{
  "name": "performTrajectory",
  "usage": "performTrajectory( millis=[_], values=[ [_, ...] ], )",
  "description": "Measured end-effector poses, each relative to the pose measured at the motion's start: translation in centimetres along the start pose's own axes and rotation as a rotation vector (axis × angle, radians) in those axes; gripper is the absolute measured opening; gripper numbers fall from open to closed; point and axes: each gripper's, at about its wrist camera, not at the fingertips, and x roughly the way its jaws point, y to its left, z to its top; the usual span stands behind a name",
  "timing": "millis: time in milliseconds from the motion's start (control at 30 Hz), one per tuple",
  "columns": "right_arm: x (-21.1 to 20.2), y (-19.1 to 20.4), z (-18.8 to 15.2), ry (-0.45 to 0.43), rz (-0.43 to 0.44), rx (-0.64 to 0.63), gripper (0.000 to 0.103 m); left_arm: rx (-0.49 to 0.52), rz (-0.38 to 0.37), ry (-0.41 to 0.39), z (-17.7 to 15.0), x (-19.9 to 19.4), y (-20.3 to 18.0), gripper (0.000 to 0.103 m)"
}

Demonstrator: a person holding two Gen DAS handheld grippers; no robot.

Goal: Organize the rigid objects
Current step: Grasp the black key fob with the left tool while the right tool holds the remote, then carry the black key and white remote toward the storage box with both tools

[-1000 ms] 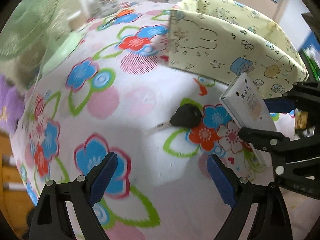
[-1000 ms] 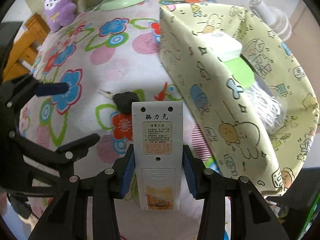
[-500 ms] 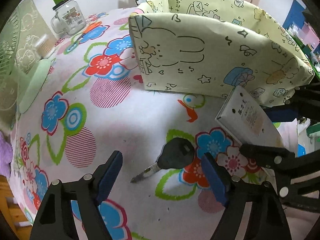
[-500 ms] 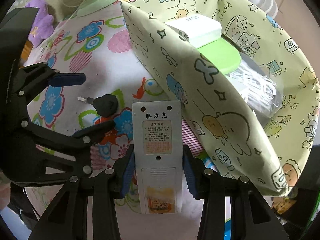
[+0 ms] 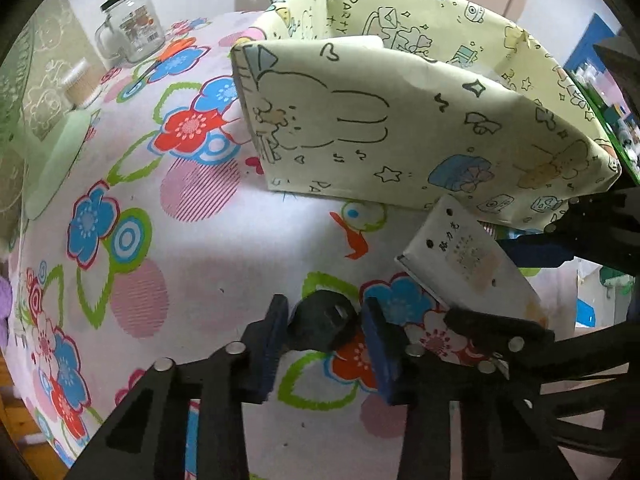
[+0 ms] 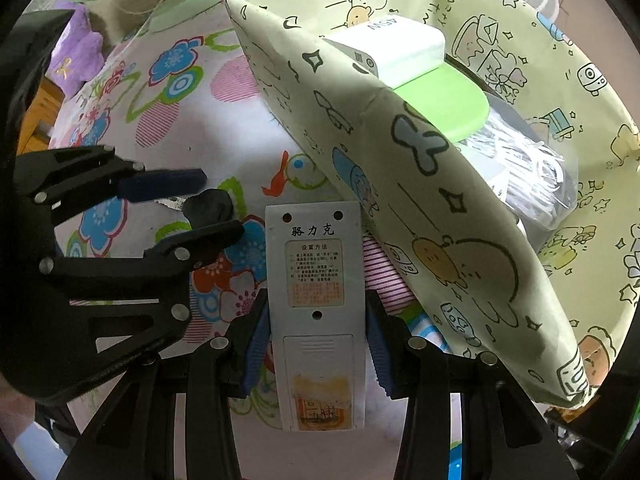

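Left wrist view, flowered tablecloth [image 5: 192,248], left hand-held gripper [image 5: 324,328] clamping black key [image 5: 322,322], right gripping remote [image 6: 316,300]

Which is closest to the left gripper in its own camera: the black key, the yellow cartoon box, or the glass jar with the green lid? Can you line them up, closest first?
1. The black key: right between the pads of the left gripper.
2. The yellow cartoon box: farther back, toward the right.
3. The glass jar: farthest, at the table's far left.
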Motion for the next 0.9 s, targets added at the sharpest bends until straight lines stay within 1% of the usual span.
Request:
performTrajectory(
  millis=[67,200,433,667,900],
  values=[
    [0.2,0.1,0.3,0.003,0.003,-0.003,0.047,-0.023,0.005,0.012,-0.4,-0.3,-0.2,0.032],
    [0.3,0.3,0.4,0.009,-0.004,-0.021,0.047,-0.076,0.023,0.034,-1.2,-0.6,-0.1,0.032],
    [0.4,1.4,0.2,0.018,-0.016,-0.068,0.047,-0.185,0.025,0.041,-2.8,-1.3,0.4,0.032],
    [-0.4,2.3,0.1,0.013,-0.009,-0.092,0.047,-0.244,0.041,0.012,-4.5,-3.4,0.4,0.032],
    [-2.5,3.4,0.0,-0.019,-0.003,-0.12,0.047,-0.321,0.068,-0.021,-6.4,-6.6,0.1,0.032]
  ],
)
